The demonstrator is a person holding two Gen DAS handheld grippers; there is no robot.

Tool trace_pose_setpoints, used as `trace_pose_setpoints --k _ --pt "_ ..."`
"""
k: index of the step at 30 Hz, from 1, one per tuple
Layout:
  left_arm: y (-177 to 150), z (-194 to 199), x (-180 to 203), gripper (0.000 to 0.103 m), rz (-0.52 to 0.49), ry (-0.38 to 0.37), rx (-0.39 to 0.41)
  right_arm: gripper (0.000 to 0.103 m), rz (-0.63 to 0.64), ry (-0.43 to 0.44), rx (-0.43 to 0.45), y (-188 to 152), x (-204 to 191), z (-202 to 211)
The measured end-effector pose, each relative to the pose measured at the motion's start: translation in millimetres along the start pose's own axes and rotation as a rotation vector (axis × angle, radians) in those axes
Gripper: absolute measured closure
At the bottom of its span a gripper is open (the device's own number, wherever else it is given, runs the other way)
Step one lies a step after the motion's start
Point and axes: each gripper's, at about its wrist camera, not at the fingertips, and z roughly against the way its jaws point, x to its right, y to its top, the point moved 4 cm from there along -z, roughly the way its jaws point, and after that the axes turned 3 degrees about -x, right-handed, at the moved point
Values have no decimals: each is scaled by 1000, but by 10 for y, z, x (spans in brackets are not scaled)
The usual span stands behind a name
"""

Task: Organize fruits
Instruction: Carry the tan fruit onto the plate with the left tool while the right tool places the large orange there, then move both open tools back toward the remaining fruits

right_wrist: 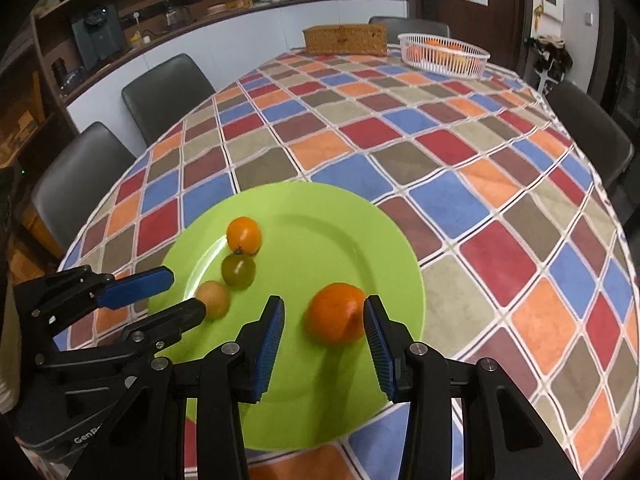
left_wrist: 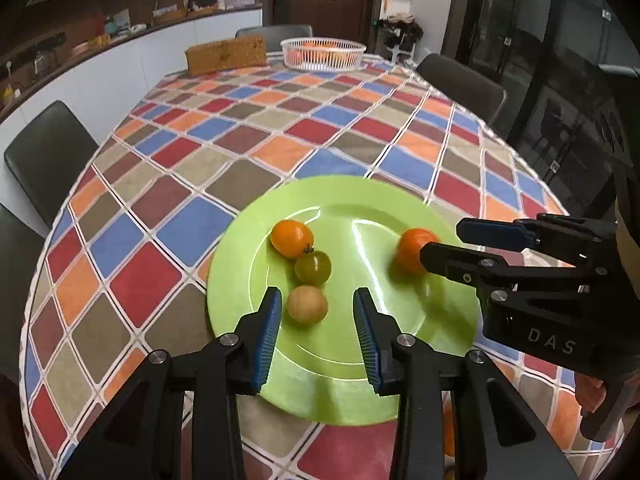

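Fruits lie on a green plate at the near end of the table, and both tools hover over it with fingers spread and nothing held. The right gripper brackets the large orange fruit, one blue pad on each side, though whether the pads touch the skin cannot be told. The left gripper sits just short of the pale tan fruit, which rests between its open tips. Beyond that one, a small green tomato touches an orange tomato, the three forming a close row on the plate's left half.

Judging by this, the step in hand is the grasp: each tool is lined up on its own fruit. Next comes a gentle squeeze, firm enough to lift yet soft on round, rolling skins.

Farther out, a white basket already holding orange fruit stands at the far end of the checked tablecloth, beside a woven box. Nothing stands between plate and basket; the green tomato's closeness to the tan fruit is the one likely nuisance.
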Motion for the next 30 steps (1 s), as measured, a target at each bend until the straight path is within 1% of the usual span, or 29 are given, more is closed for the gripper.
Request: trace_pose_setpoints --k 7,13,19,21,24,27,28,30 --pt "-41 409 28 64 7 -2 61 61 31 -35 63 -78 -97 394" --pt "-156 796 80 59 7 -18 119 61 23 -21 103 -226 -213 723" --pt "-350 1149 107 56 4 5 161 60 36 -19 144 -410 -368 1011" --pt "-411 1224 102 55 7 9 169 58 32 -18 154 -499 -416 1098" --pt "-534 1326 104 53 4 24 175 58 33 -21 170 -624 -473 1206" --pt "-678 1404 116 48 -16 41 171 57 37 -21 168 -743 -546 1281" --pt "-711 1418 120 48 -21 42 168 53 40 -24 167 -793 -576 1305" --pt "-803 1447 133 46 -32 42 159 49 47 -26 160 -869 -620 1326"
